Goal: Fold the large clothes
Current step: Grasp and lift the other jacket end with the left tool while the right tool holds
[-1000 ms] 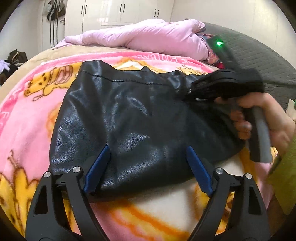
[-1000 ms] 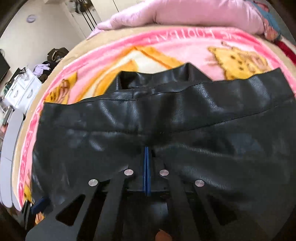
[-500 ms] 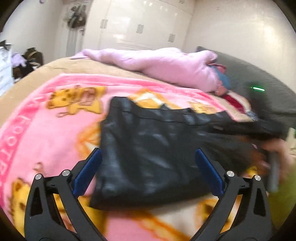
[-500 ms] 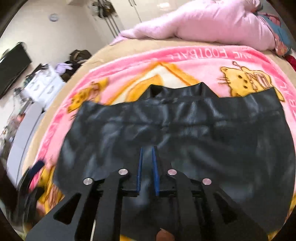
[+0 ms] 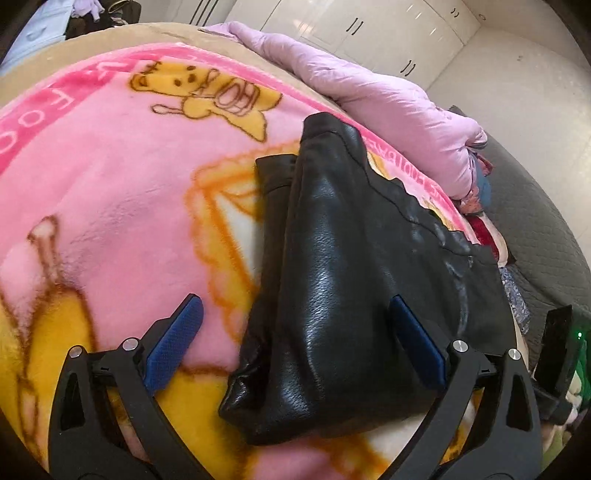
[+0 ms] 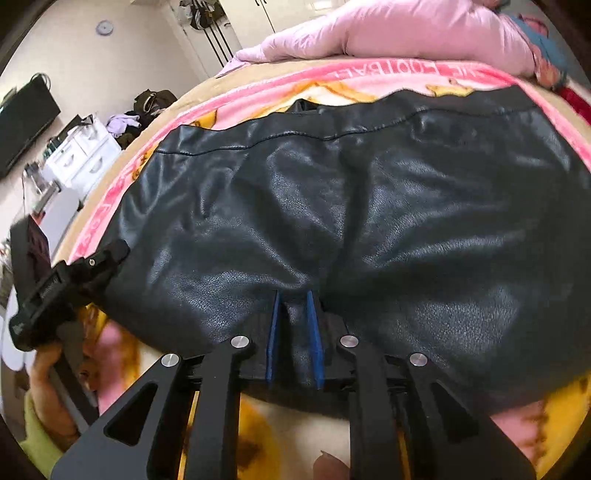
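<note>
A black leather garment (image 5: 343,280) lies folded on a pink and yellow cartoon blanket (image 5: 110,184); it fills the right wrist view (image 6: 369,221). My left gripper (image 5: 295,339) is open, its blue pads on either side of the garment's near left end, just above it. It also shows at the left of the right wrist view (image 6: 66,288). My right gripper (image 6: 294,332) has its blue pads a small gap apart with a pinch of the garment's near edge between them. Part of it shows at the right edge of the left wrist view (image 5: 557,354).
A pink duvet (image 5: 369,96) is bunched at the head of the bed, next to a grey quilted cover (image 5: 535,229). White wardrobes (image 5: 369,33) stand behind. A white drawer unit (image 6: 81,155) and a TV (image 6: 22,122) are left of the bed.
My left gripper has swung left to the garment's left end, still open. My right gripper's pads went from fully pressed together to a small gap, with the garment's edge between them.
</note>
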`<move>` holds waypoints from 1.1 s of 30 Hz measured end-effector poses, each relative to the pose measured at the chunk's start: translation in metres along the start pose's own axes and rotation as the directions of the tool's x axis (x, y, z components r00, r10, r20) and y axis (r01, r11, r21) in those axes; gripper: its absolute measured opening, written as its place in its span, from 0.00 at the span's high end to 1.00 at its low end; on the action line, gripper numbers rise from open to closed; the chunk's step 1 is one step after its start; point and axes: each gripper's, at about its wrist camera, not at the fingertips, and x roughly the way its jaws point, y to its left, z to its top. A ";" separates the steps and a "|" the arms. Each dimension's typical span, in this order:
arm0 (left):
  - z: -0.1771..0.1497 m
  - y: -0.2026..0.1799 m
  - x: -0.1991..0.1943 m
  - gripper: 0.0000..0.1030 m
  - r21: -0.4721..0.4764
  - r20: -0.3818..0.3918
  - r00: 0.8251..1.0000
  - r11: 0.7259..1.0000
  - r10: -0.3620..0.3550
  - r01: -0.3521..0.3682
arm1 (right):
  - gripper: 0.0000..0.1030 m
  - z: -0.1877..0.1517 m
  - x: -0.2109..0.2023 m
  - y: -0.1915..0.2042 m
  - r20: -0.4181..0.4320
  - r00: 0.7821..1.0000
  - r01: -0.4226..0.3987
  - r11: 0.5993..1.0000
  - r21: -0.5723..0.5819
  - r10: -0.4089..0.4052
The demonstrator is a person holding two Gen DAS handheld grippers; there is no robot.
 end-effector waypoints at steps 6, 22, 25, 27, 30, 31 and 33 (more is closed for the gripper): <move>-0.002 -0.015 0.005 0.13 -0.007 -0.017 0.995 0.995 -0.099 0.099 | 0.86 -0.001 -0.003 -0.007 0.021 0.999 -0.046 0.999 0.025 0.046; 0.005 -0.040 -0.017 0.54 0.047 0.058 0.996 0.997 -0.060 0.058 | 0.63 -0.011 -0.008 0.003 0.020 0.998 -0.054 0.998 0.030 0.054; 0.010 -0.055 -0.027 0.59 0.085 0.082 0.995 0.995 -0.064 0.057 | 0.64 -0.009 -0.015 0.006 0.015 0.999 -0.030 1.000 0.002 0.030; 0.014 -0.064 -0.034 0.63 0.106 0.087 0.994 0.993 -0.069 0.059 | 0.64 -0.007 -0.024 0.001 0.011 0.999 -0.051 0.998 0.036 0.051; 0.018 -0.078 -0.040 0.66 0.143 0.098 0.993 0.988 -0.068 0.053 | 0.59 -0.006 -0.041 -0.018 0.029 0.996 -0.086 0.988 0.125 0.083; 0.018 -0.081 -0.042 0.66 0.154 0.101 0.993 0.987 -0.067 0.051 | 0.56 -0.007 -0.046 -0.024 0.040 0.996 -0.087 0.985 0.149 0.082; 0.019 -0.092 -0.046 0.67 0.182 0.113 0.991 0.982 -0.068 0.046 | 0.53 -0.008 -0.057 -0.039 0.054 0.996 -0.081 0.976 0.203 0.071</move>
